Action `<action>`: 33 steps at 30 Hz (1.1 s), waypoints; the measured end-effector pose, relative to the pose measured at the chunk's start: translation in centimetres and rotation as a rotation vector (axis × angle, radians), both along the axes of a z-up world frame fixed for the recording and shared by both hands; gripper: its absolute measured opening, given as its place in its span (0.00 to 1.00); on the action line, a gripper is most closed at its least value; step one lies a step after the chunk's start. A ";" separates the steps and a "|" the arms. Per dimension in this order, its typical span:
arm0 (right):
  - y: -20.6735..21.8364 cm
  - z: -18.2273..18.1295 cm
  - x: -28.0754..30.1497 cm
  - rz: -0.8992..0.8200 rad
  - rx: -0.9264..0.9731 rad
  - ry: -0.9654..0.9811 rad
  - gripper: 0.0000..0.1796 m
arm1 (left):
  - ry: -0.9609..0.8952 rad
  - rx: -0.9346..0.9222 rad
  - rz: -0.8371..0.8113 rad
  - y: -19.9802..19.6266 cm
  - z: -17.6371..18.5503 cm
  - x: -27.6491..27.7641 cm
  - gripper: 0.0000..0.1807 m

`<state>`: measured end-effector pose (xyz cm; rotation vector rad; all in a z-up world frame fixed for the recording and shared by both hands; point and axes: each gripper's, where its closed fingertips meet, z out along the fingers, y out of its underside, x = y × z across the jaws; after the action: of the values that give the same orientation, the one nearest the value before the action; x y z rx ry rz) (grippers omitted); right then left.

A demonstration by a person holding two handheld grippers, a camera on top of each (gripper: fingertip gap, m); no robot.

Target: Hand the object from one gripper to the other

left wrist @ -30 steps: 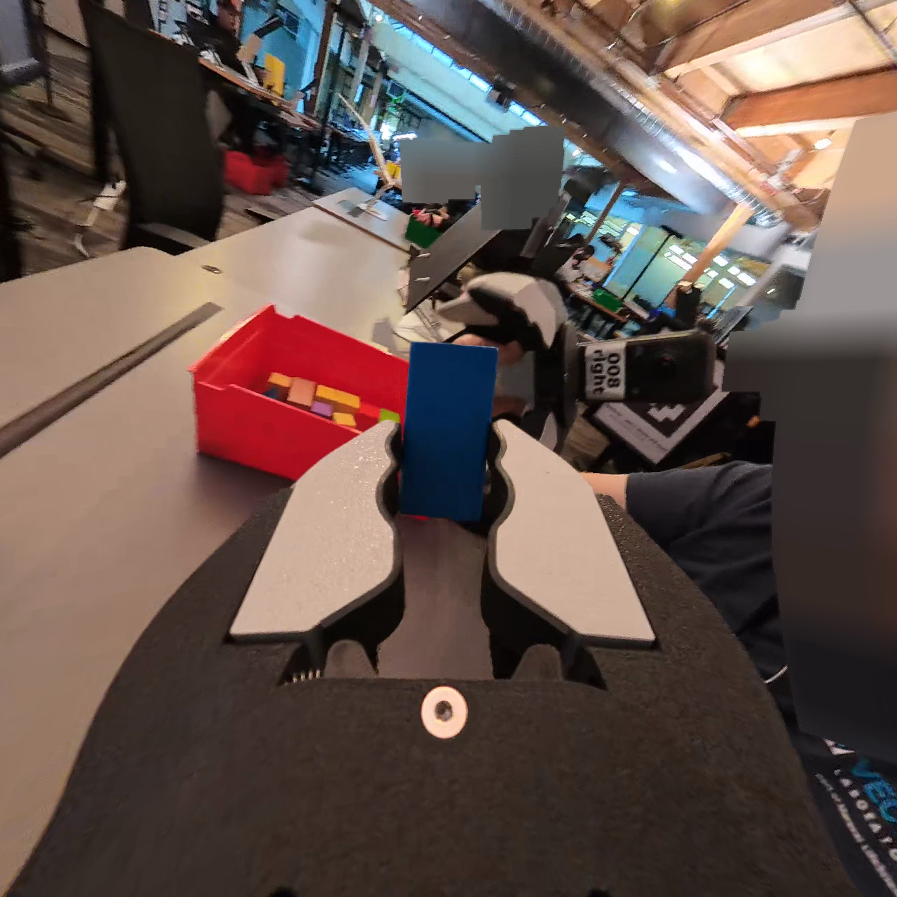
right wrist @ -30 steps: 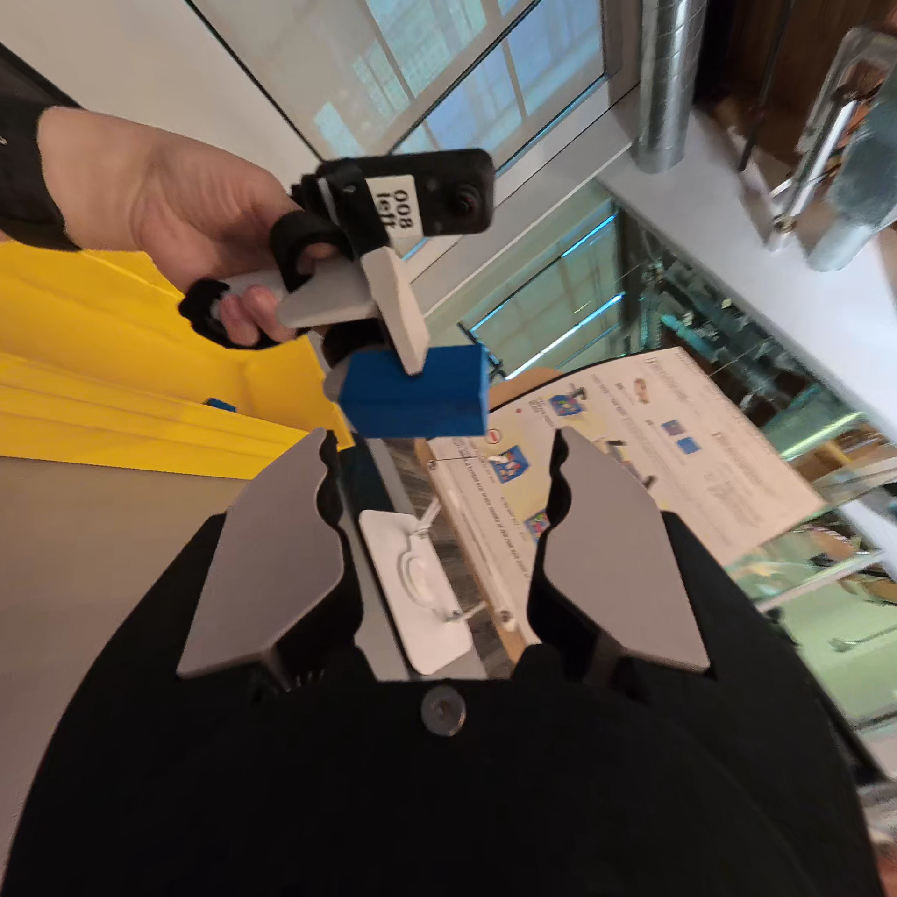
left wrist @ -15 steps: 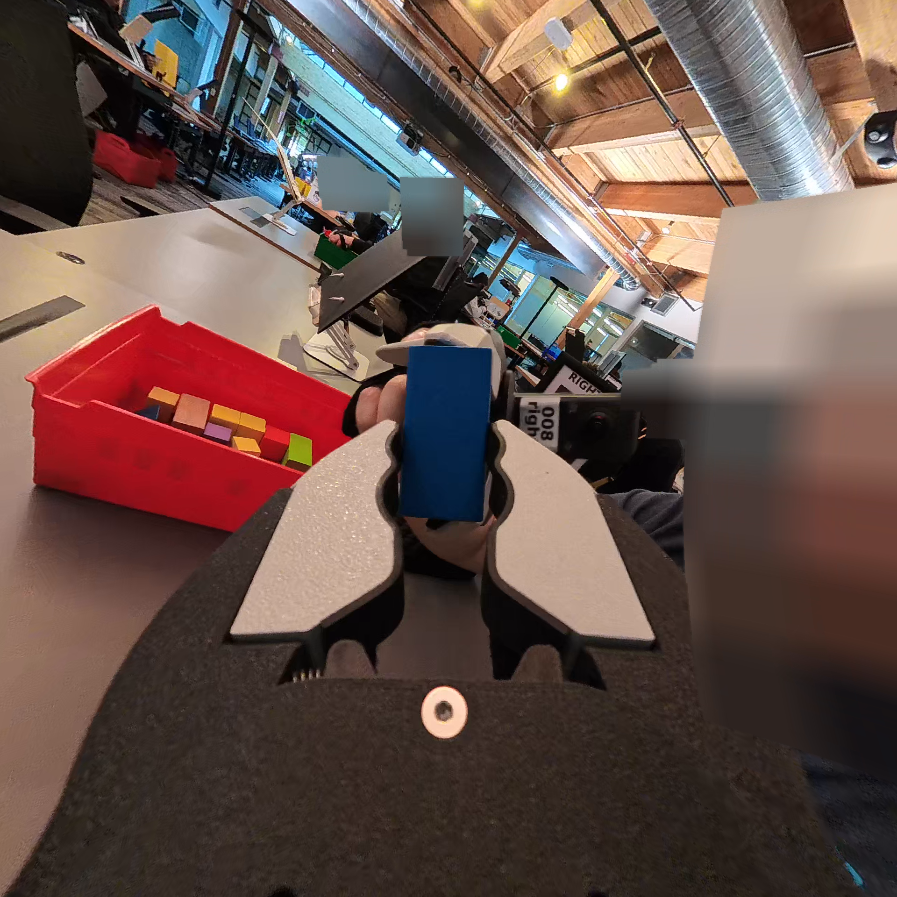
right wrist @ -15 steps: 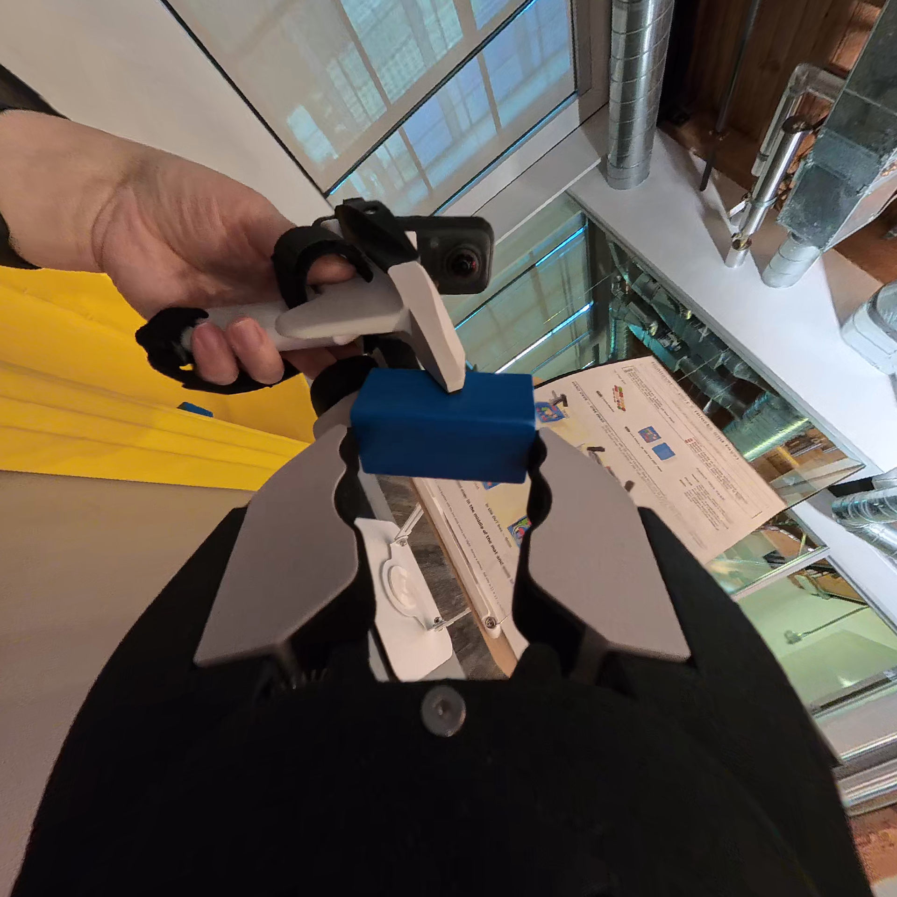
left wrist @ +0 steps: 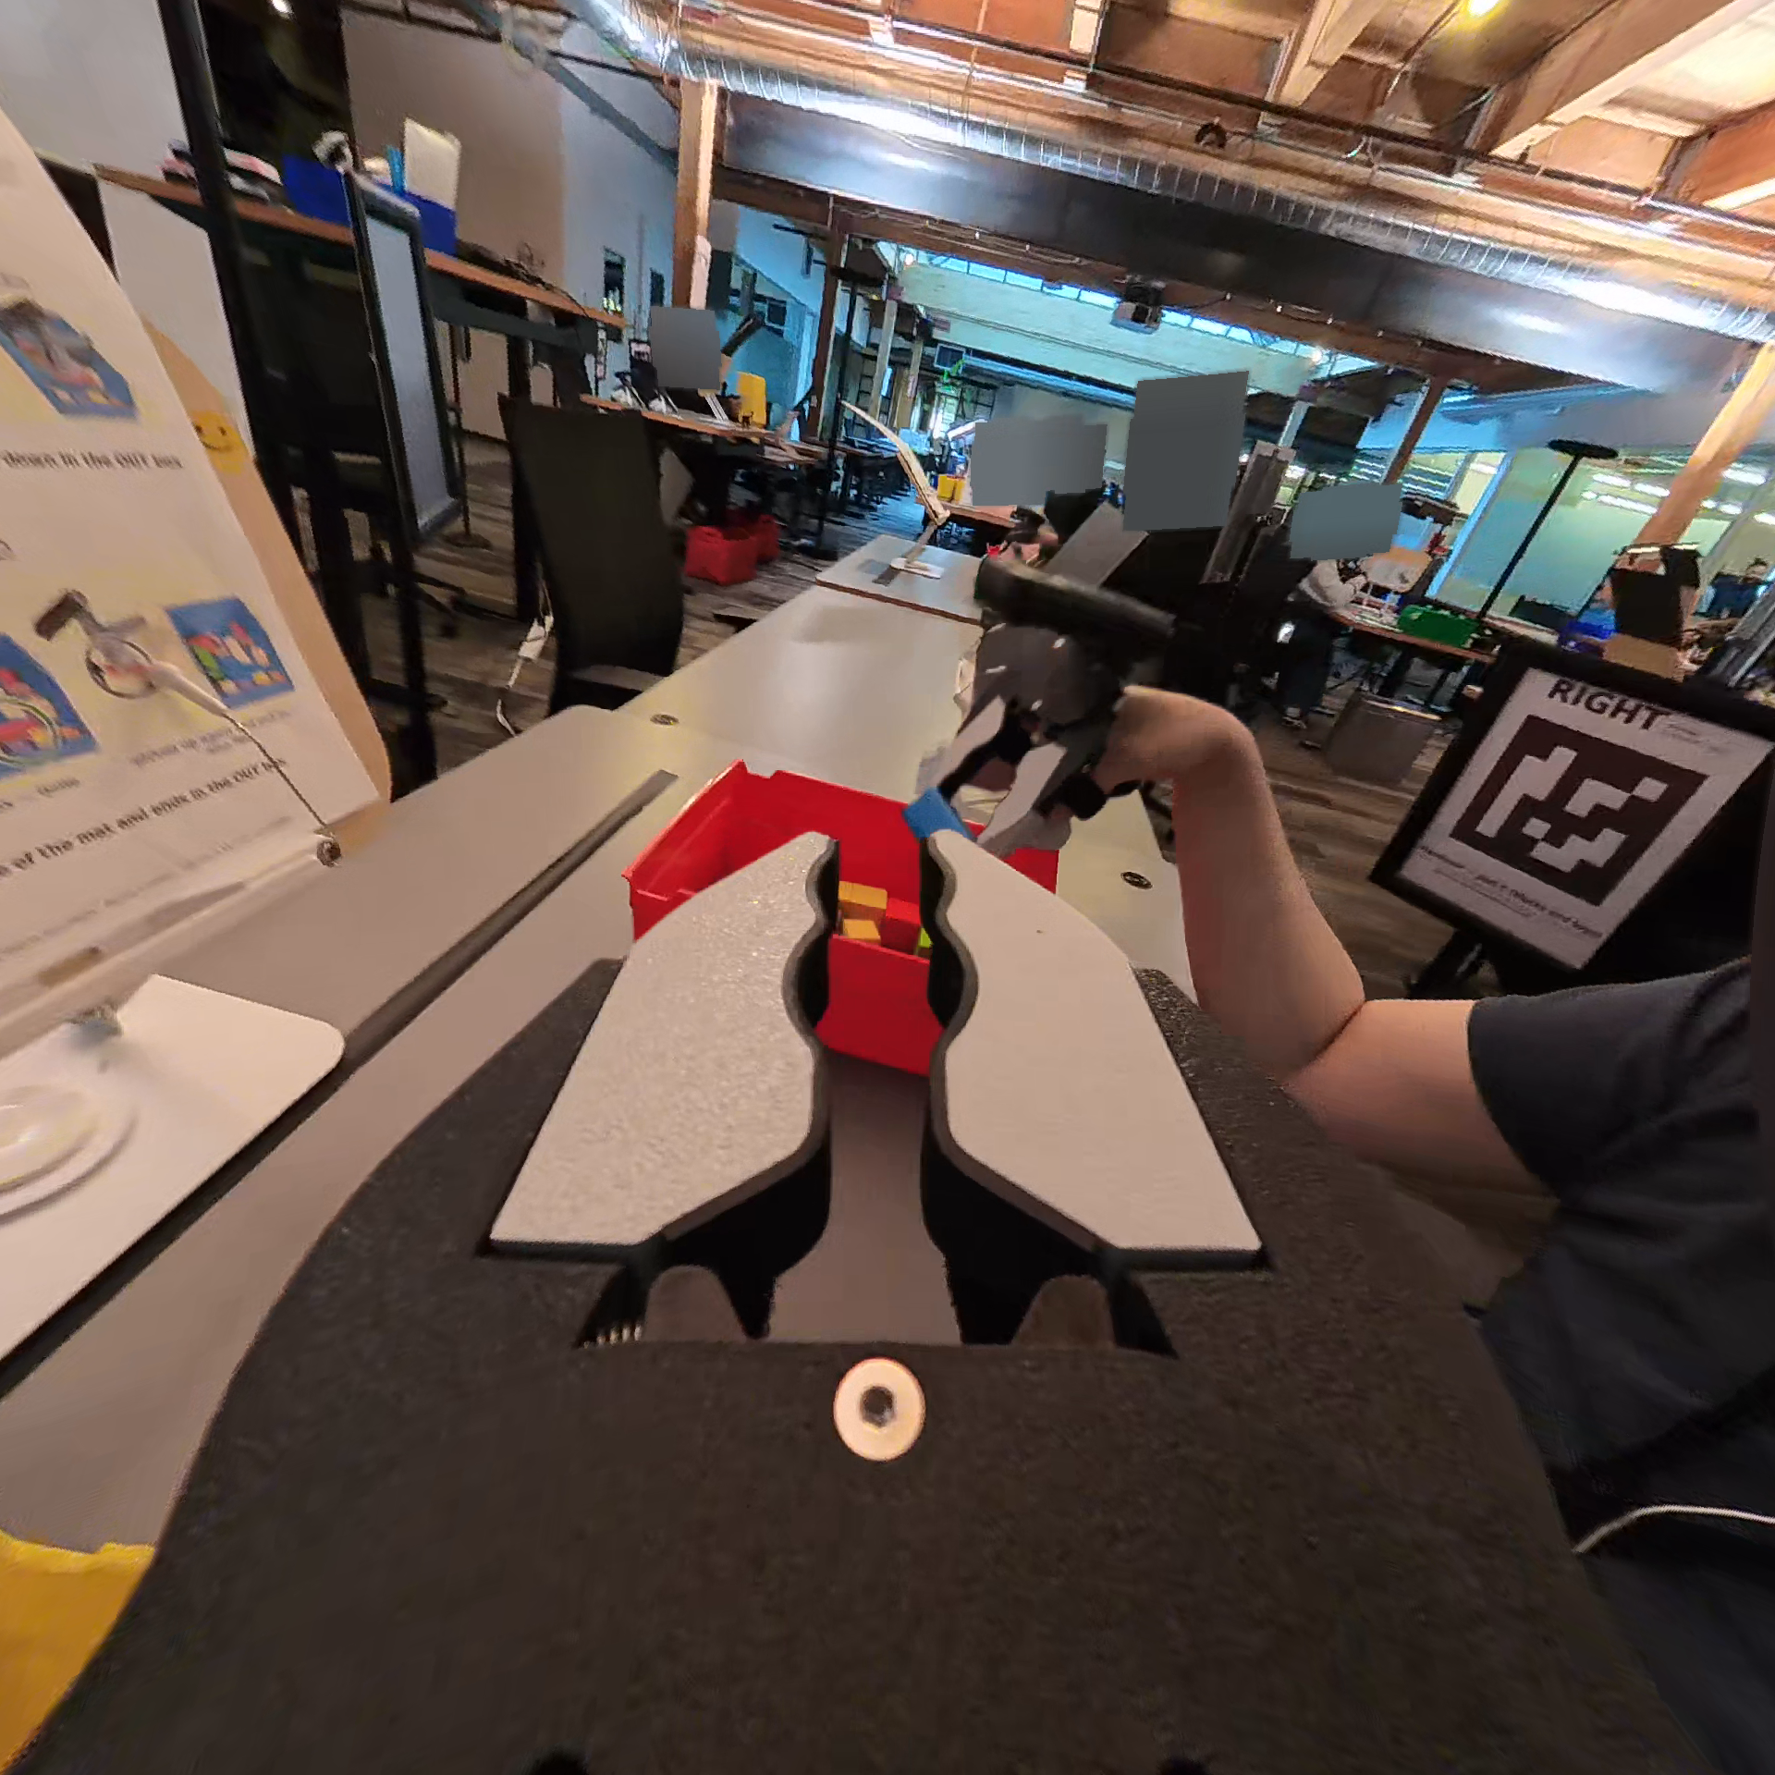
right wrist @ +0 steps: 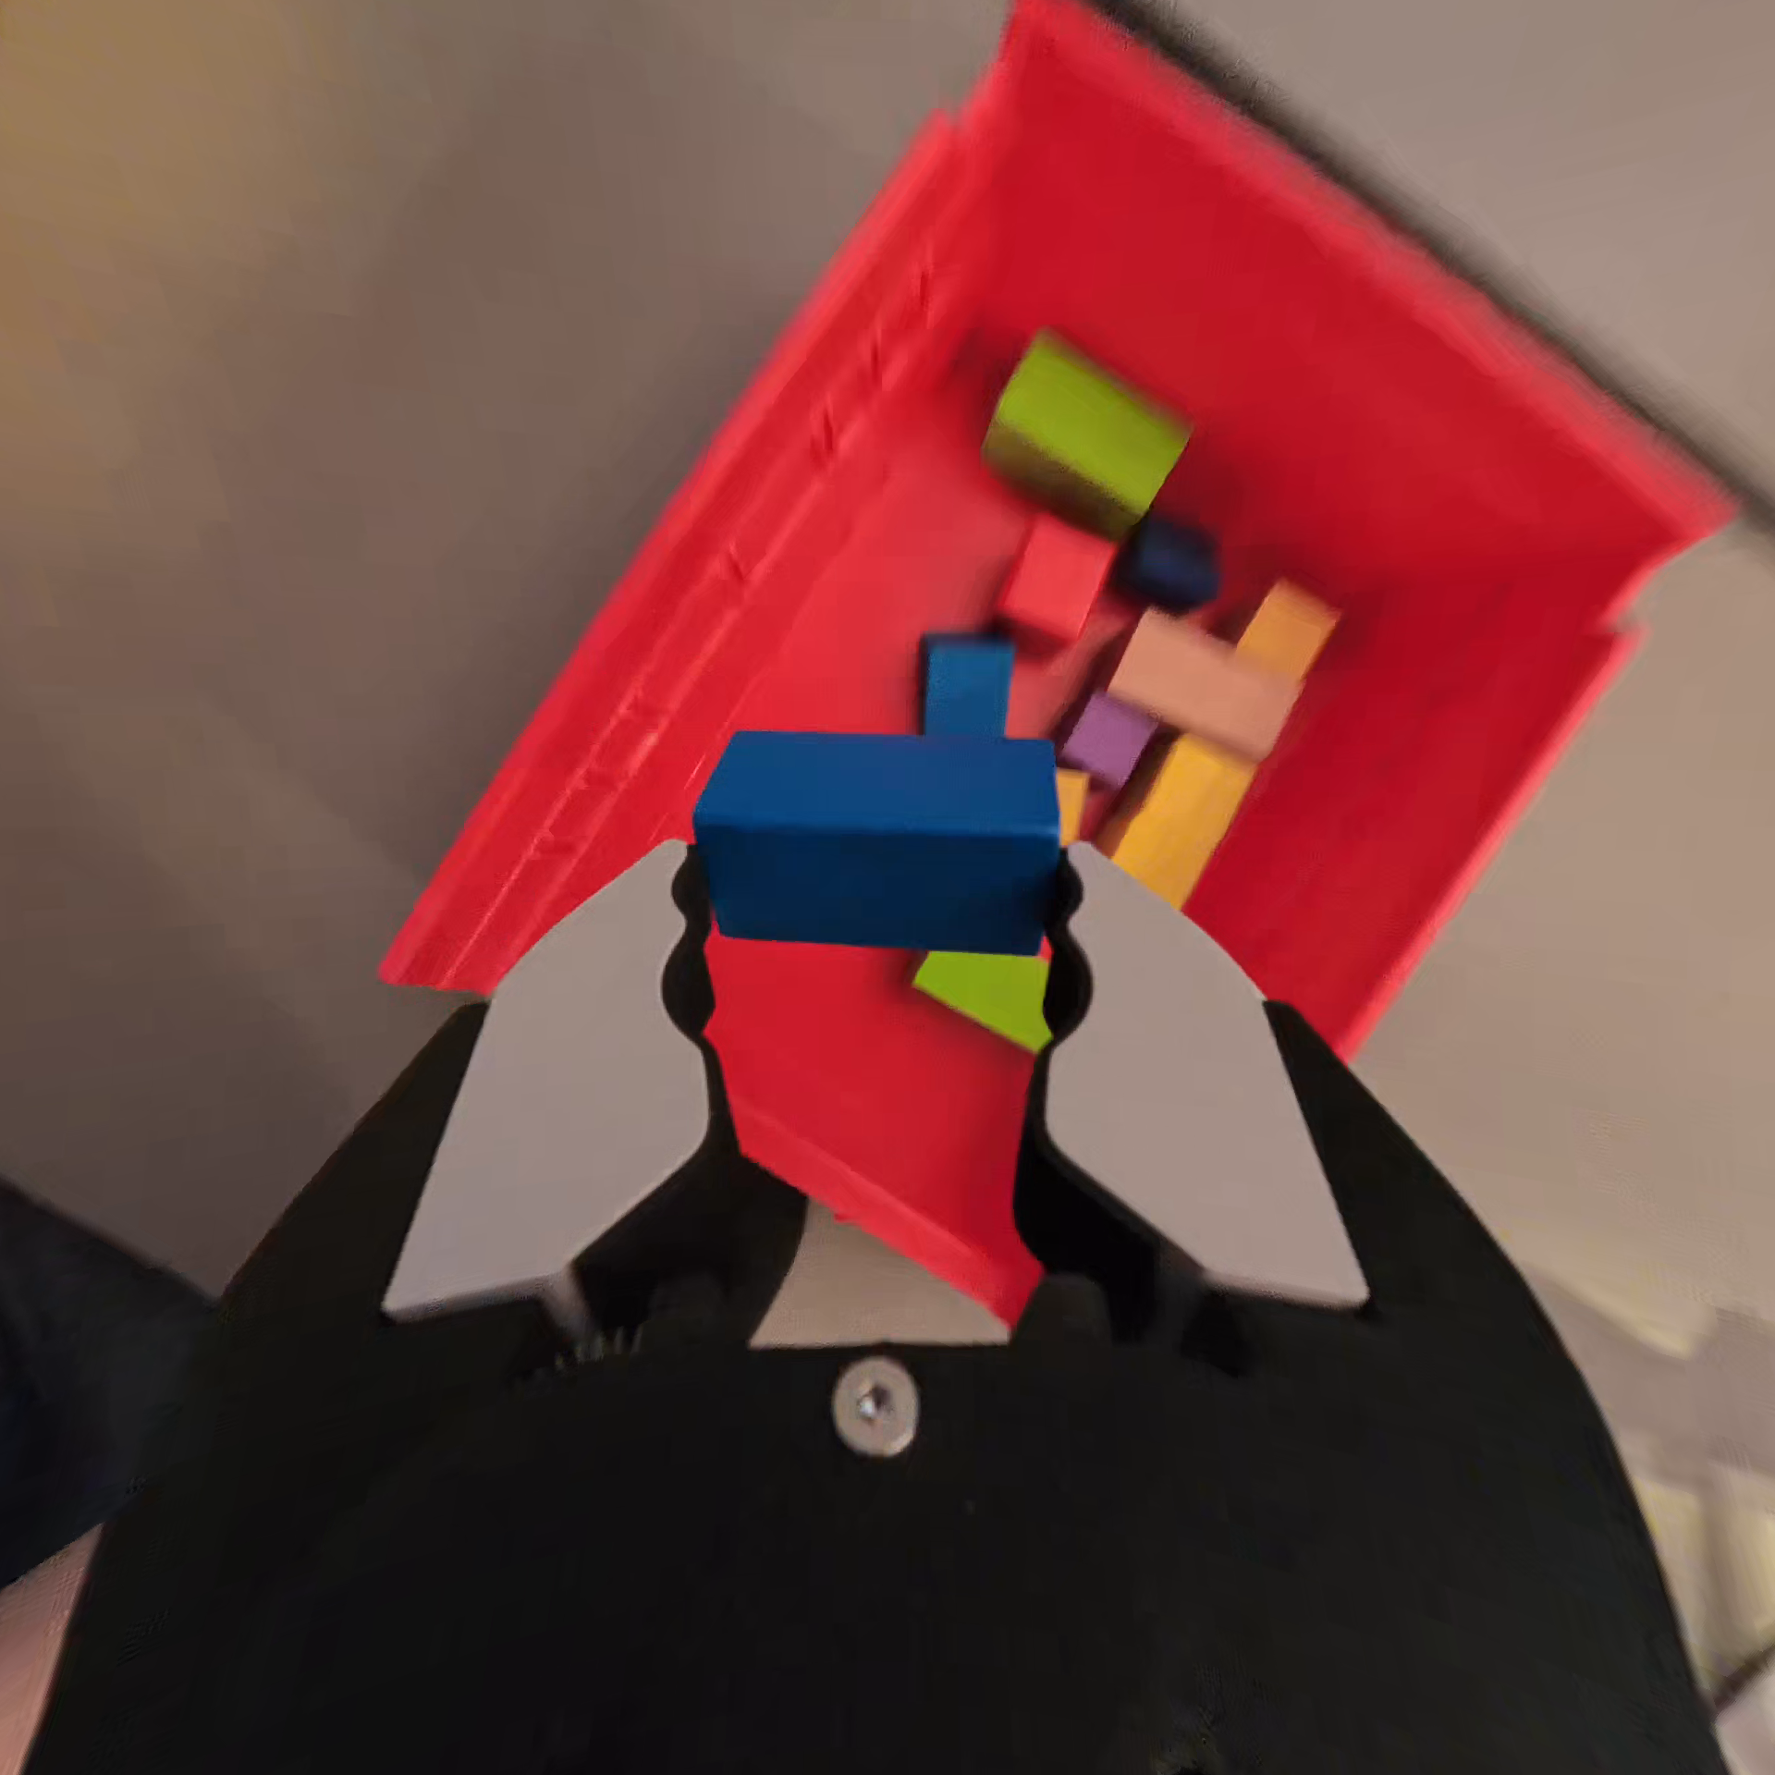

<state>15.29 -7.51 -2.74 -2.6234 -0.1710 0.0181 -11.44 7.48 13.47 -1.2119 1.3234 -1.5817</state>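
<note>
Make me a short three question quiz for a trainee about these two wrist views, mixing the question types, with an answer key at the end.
1. True or false: the left gripper holds the blue rectangular wooden block.
2. Multiple choice: what lies directly below the right gripper? A) a white stand base, B) the red plastic bin of coloured blocks, C) a black chair.
3. Fill in: in the left wrist view, the block shows as a small blue corner at the tips of the ____ gripper.

Key:
1. False. Its jaws are nearly together with nothing between them.
2. B.
3. Right. Its fingertips clamp the block's two ends.
</note>
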 end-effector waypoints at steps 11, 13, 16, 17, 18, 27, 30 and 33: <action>-0.8 -10.0 0.8 -0.190 -0.472 0.158 0.38 | 0.101 0.035 0.053 0.3 -1.0 -1.0 0.06; -0.9 -10.9 0.6 -0.198 -0.528 0.157 0.38 | 0.115 0.027 0.068 0.8 -1.2 -1.3 0.06; -1.1 -11.9 0.3 -0.203 -0.588 0.149 0.38 | 0.143 0.037 0.133 2.0 -1.6 -1.8 0.05; -1.0 -12.1 0.4 -0.208 -0.599 0.136 0.38 | 0.156 0.043 0.154 2.3 -1.7 -1.9 0.05; -0.9 -12.3 0.5 -0.212 -0.605 0.123 0.38 | 0.167 0.049 0.168 2.6 -1.9 -2.1 0.05; -0.5 -12.6 0.9 -0.195 -0.600 0.097 0.39 | 0.271 0.075 0.269 4.9 -3.7 -3.2 0.05; -0.7 -12.5 1.0 -0.187 -0.601 0.100 0.38 | 0.412 0.098 0.310 6.0 -6.0 -4.3 0.06; -0.3 -11.7 0.9 -0.169 -0.557 0.112 0.39 | 0.554 0.192 0.392 7.9 -8.4 -6.1 0.06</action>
<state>16.15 -7.80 -14.48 -3.1714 0.1137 0.1775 -17.55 15.34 5.02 -1.7317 1.4135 -0.8508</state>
